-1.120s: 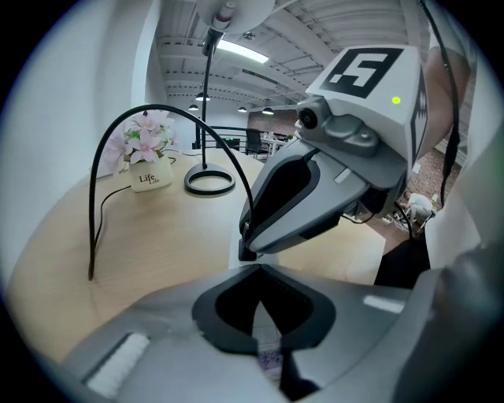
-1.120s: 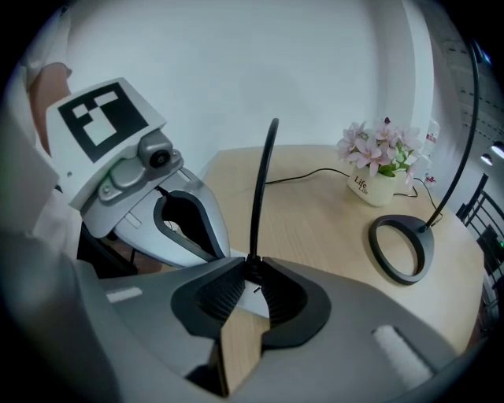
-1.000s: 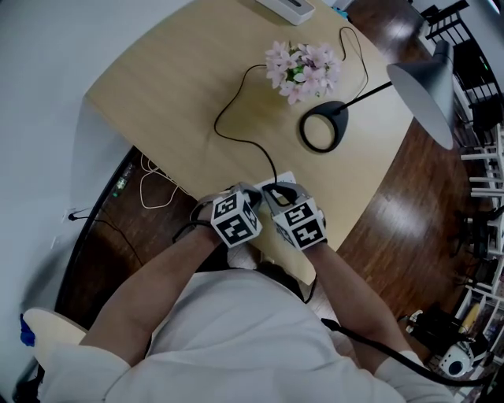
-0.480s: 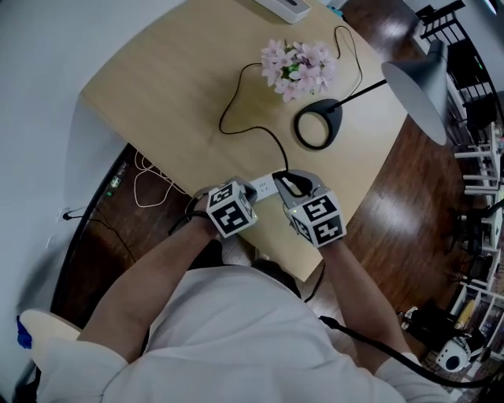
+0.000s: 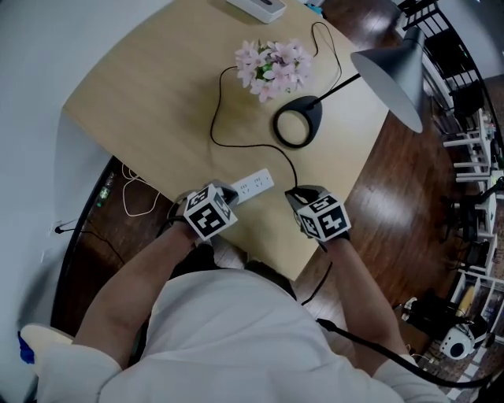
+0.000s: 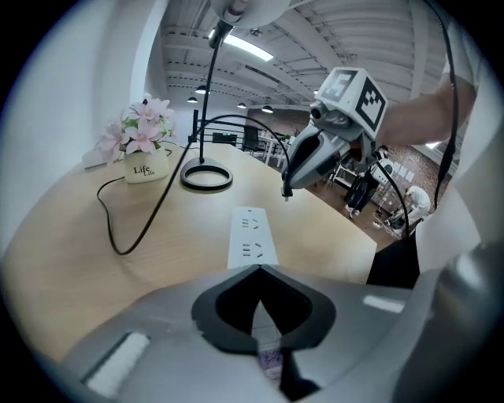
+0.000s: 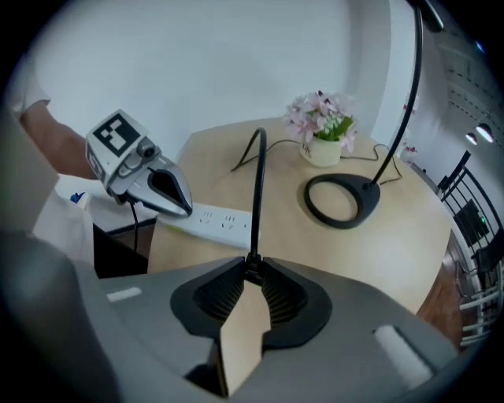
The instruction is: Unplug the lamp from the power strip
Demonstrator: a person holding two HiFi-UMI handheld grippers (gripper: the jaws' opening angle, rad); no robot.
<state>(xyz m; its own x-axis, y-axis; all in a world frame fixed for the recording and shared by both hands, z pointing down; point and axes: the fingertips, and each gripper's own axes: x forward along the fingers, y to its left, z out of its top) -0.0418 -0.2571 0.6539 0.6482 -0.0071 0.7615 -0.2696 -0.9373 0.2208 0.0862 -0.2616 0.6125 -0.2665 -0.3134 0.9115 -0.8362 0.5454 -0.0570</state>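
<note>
A white power strip [image 5: 254,186] lies on the wooden table [image 5: 150,94] near its front edge. My left gripper [image 5: 226,194] is shut on the strip's near end [image 6: 252,236]. To the right, my right gripper [image 5: 297,194] is shut on the lamp's black plug [image 7: 253,264], which hangs clear of the strip with its prongs [image 6: 287,191] bare. The black cord [image 5: 224,138] loops back across the table to the lamp's round base [image 5: 298,124]. The grey shade [image 5: 390,67] juts out over the table's right edge.
A pot of pink flowers [image 5: 272,67] stands behind the lamp base. A white device [image 5: 256,8] lies at the far edge. Loose cables [image 5: 138,197] lie on the floor at left, and black shelving [image 5: 457,55] stands at right.
My right gripper has pulled the plug out of the strip and moved right, away from it. The left gripper has stayed shut on the strip's end.
</note>
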